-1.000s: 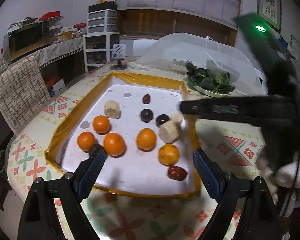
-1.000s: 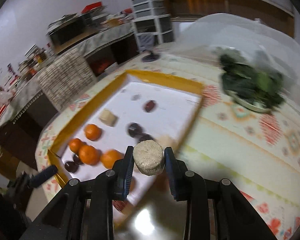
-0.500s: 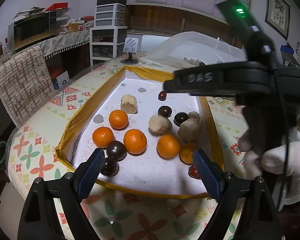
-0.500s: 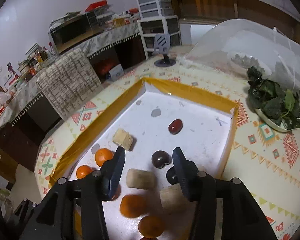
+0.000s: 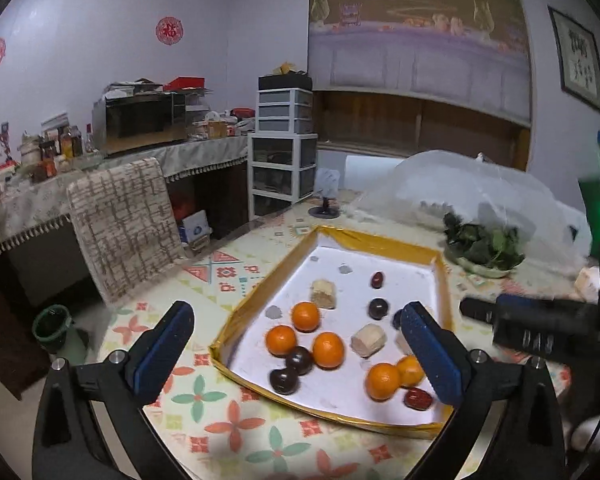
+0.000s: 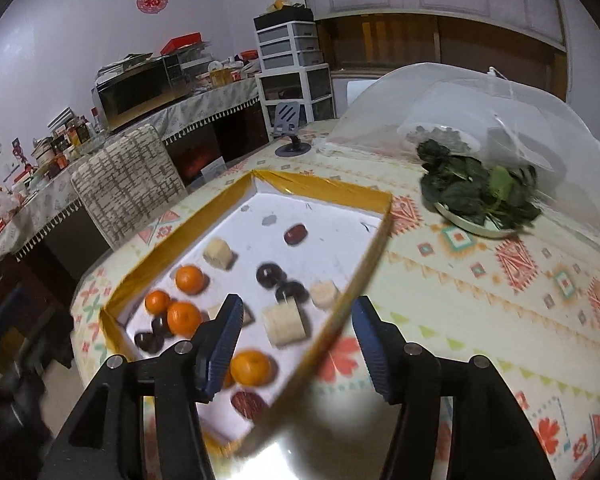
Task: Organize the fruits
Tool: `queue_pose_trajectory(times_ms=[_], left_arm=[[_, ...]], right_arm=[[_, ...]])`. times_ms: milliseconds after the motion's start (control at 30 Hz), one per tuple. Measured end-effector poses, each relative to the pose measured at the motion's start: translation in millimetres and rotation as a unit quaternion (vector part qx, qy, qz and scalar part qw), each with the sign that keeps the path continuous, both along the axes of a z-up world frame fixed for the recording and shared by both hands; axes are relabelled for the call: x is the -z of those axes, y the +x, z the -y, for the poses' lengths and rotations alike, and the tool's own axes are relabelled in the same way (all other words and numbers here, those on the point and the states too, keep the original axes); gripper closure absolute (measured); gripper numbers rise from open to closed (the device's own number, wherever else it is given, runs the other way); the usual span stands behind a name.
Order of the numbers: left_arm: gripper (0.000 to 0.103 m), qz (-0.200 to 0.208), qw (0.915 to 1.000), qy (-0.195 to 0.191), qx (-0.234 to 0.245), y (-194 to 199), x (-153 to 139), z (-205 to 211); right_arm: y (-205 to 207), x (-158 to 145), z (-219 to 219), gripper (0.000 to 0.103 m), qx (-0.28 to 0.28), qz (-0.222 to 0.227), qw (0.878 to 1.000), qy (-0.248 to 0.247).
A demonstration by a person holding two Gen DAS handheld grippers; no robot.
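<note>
A second ago the right gripper (image 6: 296, 344) was clamped on a pale sugarcane-like chunk; now its jaws stand apart and empty, pulled back over the near right edge of the tray (image 6: 324, 184), and the chunk (image 6: 285, 322) lies inside just ahead of its fingers. The left gripper (image 5: 296, 354) has swung left and hangs wide apart, holding nothing, off the tray's near left corner.

Left to right across the white tray floor: three mandarins (image 5: 305, 316) cluster by the left edge with two dark round fruits (image 5: 299, 360) touching them near the front; a pale chunk (image 5: 323, 293) sits further back; a red date (image 5: 377, 279) lies alone toward the far edge; two more mandarins (image 5: 382, 381) and another date (image 5: 418, 398) crowd the near right corner.

All the fruit seems to be in the tray, but the kinds are still mixed, so I'd judge the sorting roughly half done. A plate of greens (image 6: 476, 194) stands well apart on the table's right side.
</note>
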State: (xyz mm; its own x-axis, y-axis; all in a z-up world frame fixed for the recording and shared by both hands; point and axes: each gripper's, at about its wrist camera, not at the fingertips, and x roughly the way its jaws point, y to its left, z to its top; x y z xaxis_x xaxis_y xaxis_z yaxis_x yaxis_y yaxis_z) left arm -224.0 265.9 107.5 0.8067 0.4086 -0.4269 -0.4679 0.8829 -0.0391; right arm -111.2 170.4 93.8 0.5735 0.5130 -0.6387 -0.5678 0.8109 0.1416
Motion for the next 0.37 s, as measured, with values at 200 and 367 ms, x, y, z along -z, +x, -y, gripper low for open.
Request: queue_pose_trajectory(times_ms=[200,367], left_arm=[[0.0,-0.024,0.9995,0.011,0.017,5,0,20],[0.0,-0.048,0.9982,0.024,0.025,10,3,44]], right_arm=[[-13,11,21,0.038,-0.004,-0.008,1.0,0.005],[-25,16,34,0.034,-0.009,-0.003,1.0,0.002]])
